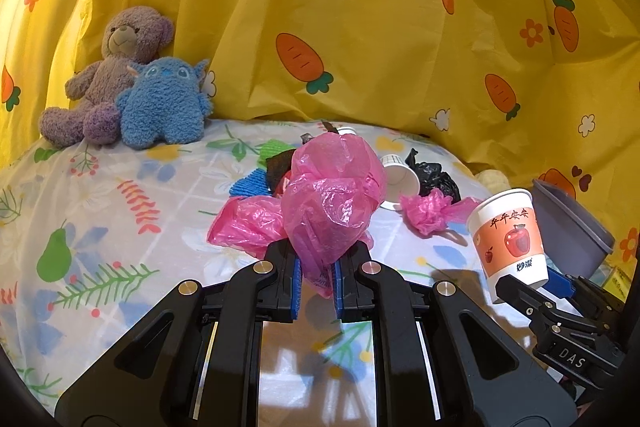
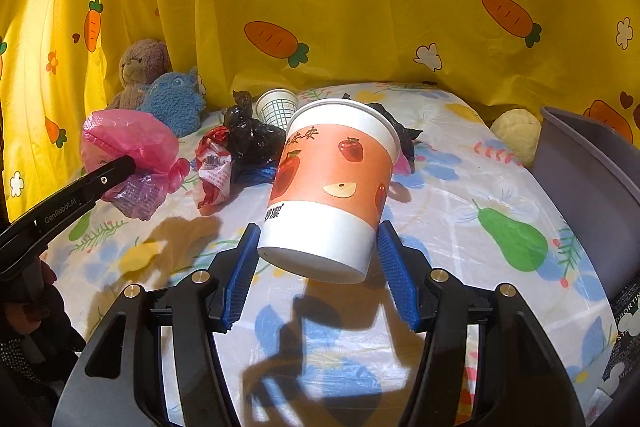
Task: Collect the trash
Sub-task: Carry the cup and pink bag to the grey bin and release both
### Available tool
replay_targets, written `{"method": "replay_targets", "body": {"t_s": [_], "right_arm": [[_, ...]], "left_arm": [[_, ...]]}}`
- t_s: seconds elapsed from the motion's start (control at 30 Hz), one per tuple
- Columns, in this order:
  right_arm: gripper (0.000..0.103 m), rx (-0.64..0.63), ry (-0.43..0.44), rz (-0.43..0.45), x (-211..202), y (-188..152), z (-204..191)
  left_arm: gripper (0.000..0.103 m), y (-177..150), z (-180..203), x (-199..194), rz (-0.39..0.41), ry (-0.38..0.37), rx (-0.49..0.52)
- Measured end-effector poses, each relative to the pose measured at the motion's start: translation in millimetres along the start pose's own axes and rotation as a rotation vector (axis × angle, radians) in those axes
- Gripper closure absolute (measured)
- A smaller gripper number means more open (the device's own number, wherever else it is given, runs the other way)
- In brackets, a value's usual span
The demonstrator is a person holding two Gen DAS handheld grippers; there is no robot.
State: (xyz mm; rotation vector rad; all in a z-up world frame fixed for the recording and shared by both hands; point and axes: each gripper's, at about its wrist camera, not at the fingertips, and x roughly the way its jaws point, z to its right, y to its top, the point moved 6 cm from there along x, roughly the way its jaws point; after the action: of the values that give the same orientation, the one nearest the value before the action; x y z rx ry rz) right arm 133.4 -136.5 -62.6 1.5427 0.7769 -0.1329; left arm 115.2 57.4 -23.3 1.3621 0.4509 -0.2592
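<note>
My left gripper (image 1: 316,269) is shut on a crumpled pink plastic bag (image 1: 332,199), held above the patterned bed sheet (image 1: 120,227). That same pink plastic bag (image 2: 132,143) and the left gripper's finger (image 2: 116,169) show at the left of the right wrist view. My right gripper (image 2: 320,259) is shut on a paper cup with an orange apple band (image 2: 332,183), lifted off the sheet and tilted; the cup (image 1: 510,231) also appears at the right of the left wrist view. A grey bin (image 2: 592,187) stands to the right.
More litter lies mid-bed: a second pink bag (image 1: 248,223), a pink wad (image 1: 428,209), black bags (image 2: 248,139), a white cup (image 1: 400,177), a red-white wrapper (image 2: 212,167), blue and green cloths (image 1: 250,183). Two plush toys (image 1: 132,99) sit against the yellow carrot curtain (image 1: 360,27).
</note>
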Motion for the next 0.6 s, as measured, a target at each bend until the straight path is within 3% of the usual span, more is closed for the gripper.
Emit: {"method": "replay_targets", "body": {"t_s": [0.6], "right_arm": [[0.045, 0.019, -0.021, 0.043, -21.0, 2.3, 17.3]], "left_arm": [[0.092, -2.0, 45.1, 3.4, -0.004, -0.079, 0.061]]}}
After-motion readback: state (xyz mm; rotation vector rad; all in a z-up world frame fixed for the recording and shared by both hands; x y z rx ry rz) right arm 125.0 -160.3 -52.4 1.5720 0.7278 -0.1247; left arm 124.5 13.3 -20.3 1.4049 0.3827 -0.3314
